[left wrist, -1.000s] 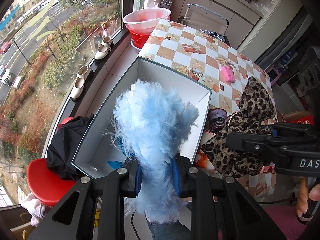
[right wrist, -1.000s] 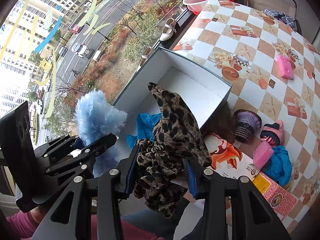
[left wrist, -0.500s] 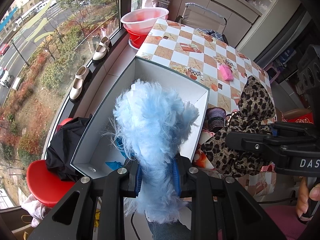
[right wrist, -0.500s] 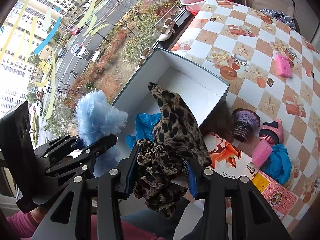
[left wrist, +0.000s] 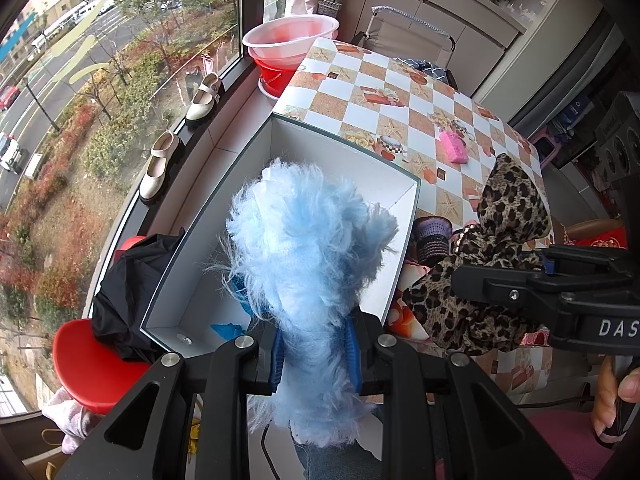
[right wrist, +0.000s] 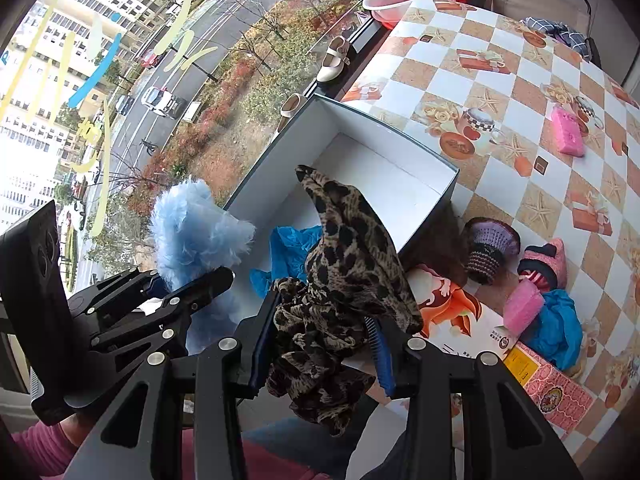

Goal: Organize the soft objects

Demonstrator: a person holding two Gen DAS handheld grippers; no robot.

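left claw point(left wrist: 316, 354) clenched on blue fluffy toy point(left wrist: 304, 248), frame centre, above white box point(left wrist: 208, 236) | right claw point(right wrist: 320, 350) clenched on leopard fabric point(right wrist: 344, 256), centre | both likely light, limp, compressible: pinch mid-bulk

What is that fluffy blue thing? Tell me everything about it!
The fluffy blue thing is a soft, shaggy bundle of pale sky-blue fur with long wispy strands sticking out all round. The left gripper is shut on its lower part, blue pads pressing both sides, so the top puffs up and a tuft hangs below. It is held up in front of the open white box, next to the leopard-print cloth in the right gripper. What it is exactly cannot be told.
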